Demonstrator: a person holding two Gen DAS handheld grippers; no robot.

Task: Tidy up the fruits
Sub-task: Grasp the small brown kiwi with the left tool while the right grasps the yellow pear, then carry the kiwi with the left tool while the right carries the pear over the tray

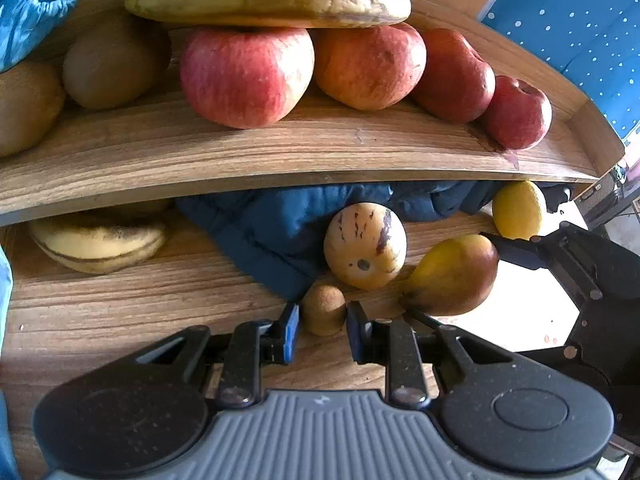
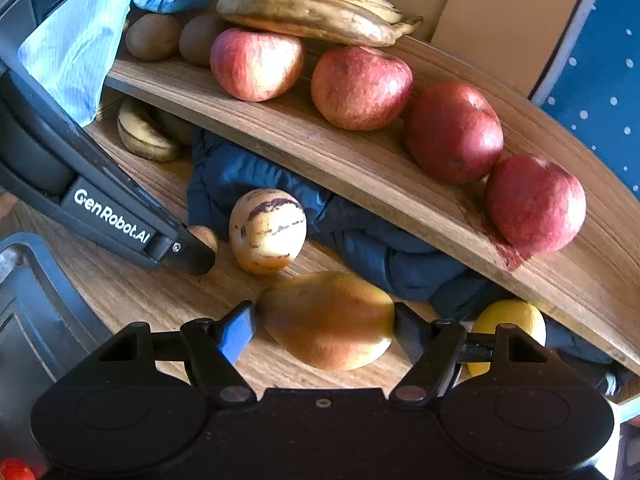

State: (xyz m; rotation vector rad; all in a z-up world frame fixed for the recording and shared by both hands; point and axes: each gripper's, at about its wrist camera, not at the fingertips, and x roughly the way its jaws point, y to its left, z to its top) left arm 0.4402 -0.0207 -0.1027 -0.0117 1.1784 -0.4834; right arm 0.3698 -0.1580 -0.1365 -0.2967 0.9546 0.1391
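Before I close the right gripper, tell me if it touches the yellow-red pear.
Cannot tell. In the right wrist view the right gripper brackets the yellow-red pear, both fingers at its sides, with no plain gap or contact.

The place looks like a home. A wood-grain shelf (image 2: pixel 360 168) carries apples (image 2: pixel 256 64) and bananas (image 2: pixel 304 14), a dark blue padded garment (image 2: pixel 360 236) lies crumpled under it, and a blue dotted fabric (image 1: pixel 580 20) hangs behind.

wooden shelf (image 1: pixel 280 152), dotted blue wall (image 1: pixel 580 20), sunlit
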